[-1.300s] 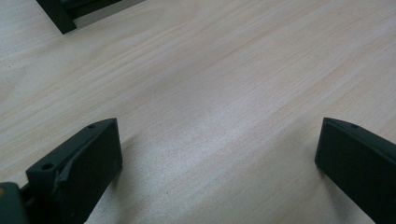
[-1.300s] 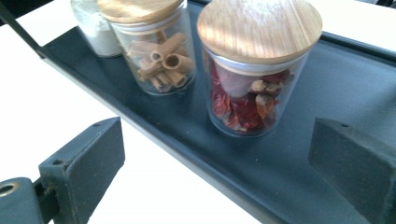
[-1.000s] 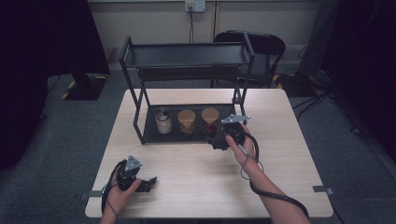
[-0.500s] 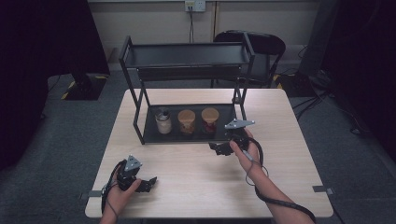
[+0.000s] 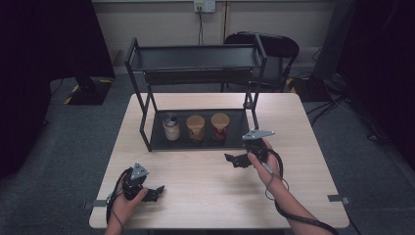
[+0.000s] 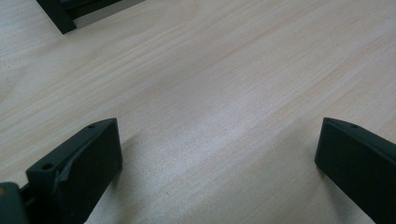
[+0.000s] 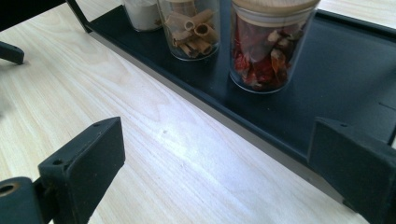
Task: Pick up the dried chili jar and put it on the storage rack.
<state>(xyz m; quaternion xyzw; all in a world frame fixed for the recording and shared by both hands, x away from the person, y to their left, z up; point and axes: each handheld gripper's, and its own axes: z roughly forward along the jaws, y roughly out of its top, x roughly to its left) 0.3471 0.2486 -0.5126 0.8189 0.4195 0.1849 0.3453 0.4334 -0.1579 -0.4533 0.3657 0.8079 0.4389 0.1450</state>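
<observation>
Moved: right claw [image 5: 238,159], drawn back from the rack's tray [image 5: 159,142] toward the near side of the desk [image 5: 205,191]; it now sits over bare wood just in front of the tray's edge, jaws spread, nothing between them. Left claw [image 5: 155,192] unchanged at the near left corner, jaws spread over bare desk.

Item nearest the right claw: red jar [image 7: 271,44], on the tray, rightmost of three. Clear glass cylinder, pale wooden lid, filled with dried red and tan pieces.

Beside it: middle jar [image 7: 192,28], same glass, holding tan rolled sticks. Then left jar [image 5: 170,127], pale powder inside, metal-looking lid.

Rack [image 5: 195,58]: black metal frame, two tiers; the flat matte tray has a thin raised lip.

Desk: light wood grain, smooth, rectangular.

Claw jaws: black, blocky, matte plastic pads.
</observation>
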